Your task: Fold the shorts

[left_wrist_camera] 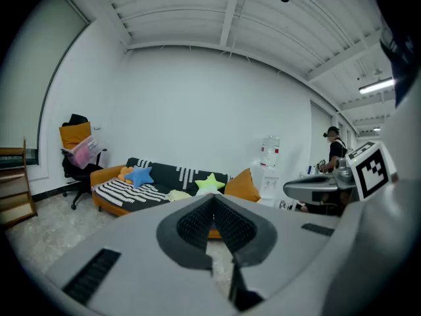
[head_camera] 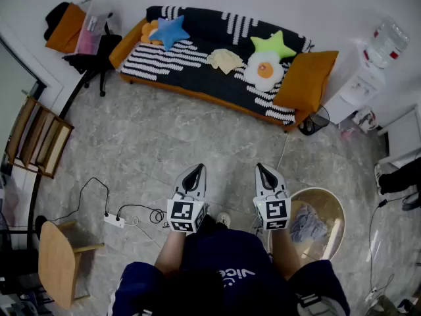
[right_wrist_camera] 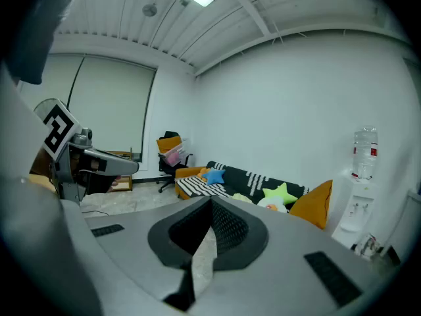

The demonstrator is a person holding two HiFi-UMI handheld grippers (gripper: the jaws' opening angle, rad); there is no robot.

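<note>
Person is holding left tool [head_camera: 195, 170] and right tool [head_camera: 262, 170] side by side above the floor [head_camera: 164, 143]. Both are pointing toward the sofa [head_camera: 197, 68], with jaws sitting together. Blue star cushion [head_camera: 170, 30], green star cushion [head_camera: 273, 45], egg cushion [head_camera: 264, 70] and pale cloth [head_camera: 225, 59] are lying on the sofa. Round basket [head_camera: 334, 206] just right of the right tool is holding bluish clothes [head_camera: 306, 224]. Power strip [head_camera: 114, 220] is lying left of the left tool.

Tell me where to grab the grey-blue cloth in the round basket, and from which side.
Pinch a raised fold on top of the grey-blue cloth, coming down from above: it lies crumpled inside the basket, whose wall probably blocks a sideways approach. The right claw, now shut and empty, is nearer.
</note>
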